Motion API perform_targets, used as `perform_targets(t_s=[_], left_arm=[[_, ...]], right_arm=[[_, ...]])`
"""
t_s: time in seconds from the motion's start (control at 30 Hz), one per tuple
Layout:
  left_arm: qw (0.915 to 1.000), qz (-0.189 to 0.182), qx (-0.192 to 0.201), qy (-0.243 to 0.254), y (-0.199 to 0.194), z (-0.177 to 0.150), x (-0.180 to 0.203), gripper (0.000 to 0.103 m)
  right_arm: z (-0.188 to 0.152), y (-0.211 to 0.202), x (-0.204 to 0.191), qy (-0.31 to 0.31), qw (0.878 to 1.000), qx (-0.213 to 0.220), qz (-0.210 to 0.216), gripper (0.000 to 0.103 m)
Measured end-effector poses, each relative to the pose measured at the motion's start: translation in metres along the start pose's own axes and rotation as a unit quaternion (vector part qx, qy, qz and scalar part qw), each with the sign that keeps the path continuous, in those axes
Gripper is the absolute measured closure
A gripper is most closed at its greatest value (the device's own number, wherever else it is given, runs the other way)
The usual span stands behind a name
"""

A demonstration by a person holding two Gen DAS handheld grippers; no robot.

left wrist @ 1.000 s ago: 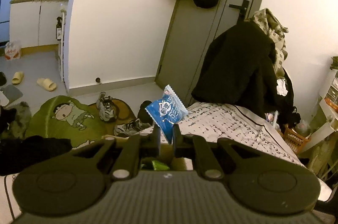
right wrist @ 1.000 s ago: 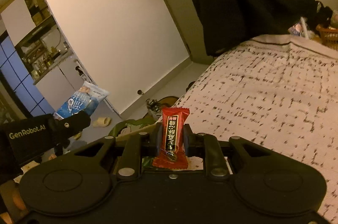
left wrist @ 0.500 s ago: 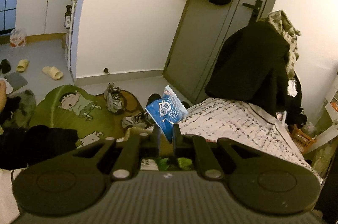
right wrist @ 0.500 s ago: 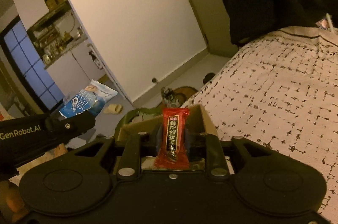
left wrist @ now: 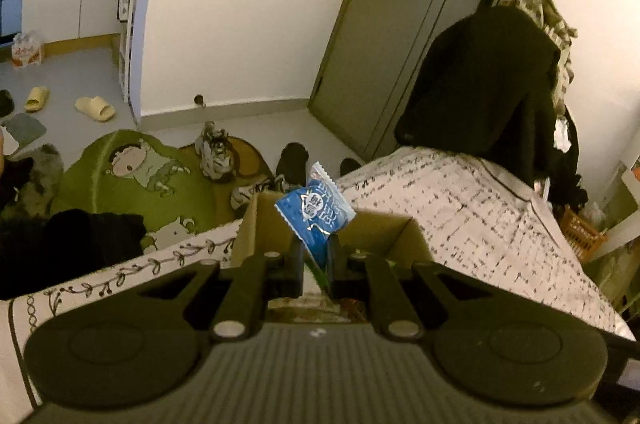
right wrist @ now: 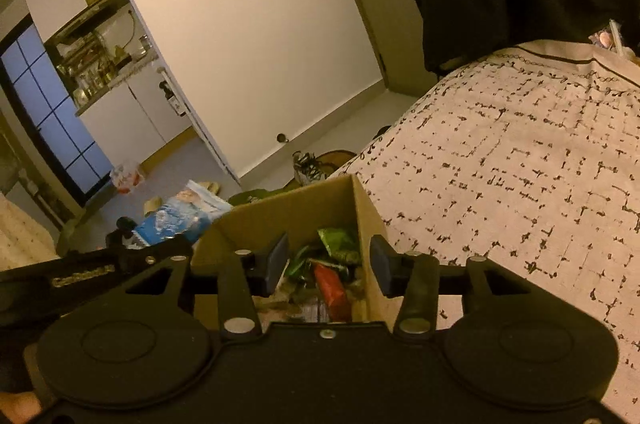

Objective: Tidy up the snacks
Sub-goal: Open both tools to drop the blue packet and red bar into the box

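L gripper w/ blue snack pkt over cardboard box, contents prob. snacks

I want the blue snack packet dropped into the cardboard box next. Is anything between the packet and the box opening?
Nothing visible does. The blue packet, pinched in the left gripper, hangs at the open-topped cardboard box; the box holds only snacks low inside.

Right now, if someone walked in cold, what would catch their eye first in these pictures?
Probably the blue snack packet, pinched upright in the left gripper just above the open cardboard box at the bed's edge. Next, the right gripper over that box, jaws opening with nothing between them, and a red packet lying among green ones inside.
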State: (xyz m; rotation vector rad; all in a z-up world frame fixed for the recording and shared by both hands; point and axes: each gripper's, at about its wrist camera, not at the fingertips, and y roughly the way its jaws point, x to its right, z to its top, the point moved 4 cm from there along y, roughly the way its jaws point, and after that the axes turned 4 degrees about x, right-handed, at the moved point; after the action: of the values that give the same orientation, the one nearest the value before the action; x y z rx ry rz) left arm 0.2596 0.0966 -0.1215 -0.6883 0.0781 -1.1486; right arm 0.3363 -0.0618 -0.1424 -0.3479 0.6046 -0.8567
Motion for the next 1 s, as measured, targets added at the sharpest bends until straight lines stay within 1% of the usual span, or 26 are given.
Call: perform_targets(t_s=[0.1,0.2,0.27,0.33,0.4,0.43,0.5,0.53,0.6,0.63,0.7,0.73,0.77,0.8,0.83,0.93,0.97,1.0], left_arm=[[0.9997,-0.013,-0.012,0.014,0.007,-0.007,0.001,0.094],[0.9995,-0.003,-0.018,0.025,0.008,-0.011,0.002,0.091],[0.9996,-0.002,-0.013,0.026,0.003,-0.012,0.001,0.09],[0.9997,0.002,-0.011,0.022,-0.002,-0.011,0.0,0.084],[0.9998,0.008,-0.01,0.016,-0.006,-0.011,-0.002,0.072],[0.9999,0.009,-0.009,0.012,-0.009,-0.011,-0.002,0.07],[0.9999,0.011,-0.007,0.008,-0.014,-0.01,-0.002,0.059],[0.9998,0.014,-0.007,0.009,-0.018,-0.01,-0.003,0.056],[0.9998,0.016,-0.006,0.011,-0.023,-0.01,-0.002,0.045],[0.9998,0.015,-0.005,0.013,-0.028,-0.01,-0.002,0.043],[0.9998,0.013,-0.004,0.014,-0.035,-0.01,-0.001,0.032],[0.9998,0.011,-0.002,0.014,-0.04,-0.01,-0.001,0.031],[0.9999,0.009,-0.001,0.013,-0.045,-0.009,-0.001,0.026],[0.9999,0.005,0.002,0.012,-0.05,-0.01,-0.002,0.023],[0.9999,0.001,0.005,0.011,-0.056,-0.01,-0.002,0.023],[0.9997,-0.006,0.014,0.017,-0.072,-0.009,-0.002,0.02],[0.9997,-0.008,0.015,0.019,-0.077,-0.009,-0.001,0.018],[0.9997,-0.008,0.015,0.02,-0.081,-0.008,-0.002,0.014]], right_arm=[[-0.002,0.003,0.0,0.002,1.0,-0.005,0.002,0.055],[-0.002,0.002,-0.004,-0.004,1.0,-0.004,0.007,0.053],[-0.002,0.0,-0.005,-0.005,1.0,-0.002,0.008,0.053],[-0.001,-0.002,-0.005,-0.005,1.0,-0.001,0.009,0.053],[-0.002,-0.007,-0.006,-0.006,1.0,-0.002,0.006,0.053],[-0.002,-0.011,-0.007,-0.008,1.0,-0.001,0.004,0.053],[-0.004,-0.016,-0.007,-0.011,1.0,0.001,-0.002,0.051],[-0.004,-0.019,-0.007,-0.012,1.0,0.002,-0.005,0.051],[-0.004,-0.026,-0.007,-0.013,1.0,0.003,-0.014,0.051],[-0.004,-0.029,-0.007,-0.012,1.0,0.004,-0.018,0.05],[-0.002,-0.036,-0.009,-0.014,1.0,0.005,-0.023,0.05],[-0.001,-0.041,-0.011,-0.017,0.999,0.008,-0.026,0.05],[-0.001,-0.045,-0.013,-0.018,0.999,0.012,-0.029,0.05],[-0.001,-0.049,-0.015,-0.018,0.999,0.014,-0.03,0.047],[-0.001,-0.053,-0.017,-0.016,0.999,0.017,-0.031,0.044],[-0.004,-0.066,-0.024,-0.016,0.999,0.025,-0.036,0.042],[-0.004,-0.069,-0.026,-0.016,0.999,0.026,-0.037,0.042],[-0.005,-0.073,-0.028,-0.015,0.999,0.027,-0.038,0.041]])
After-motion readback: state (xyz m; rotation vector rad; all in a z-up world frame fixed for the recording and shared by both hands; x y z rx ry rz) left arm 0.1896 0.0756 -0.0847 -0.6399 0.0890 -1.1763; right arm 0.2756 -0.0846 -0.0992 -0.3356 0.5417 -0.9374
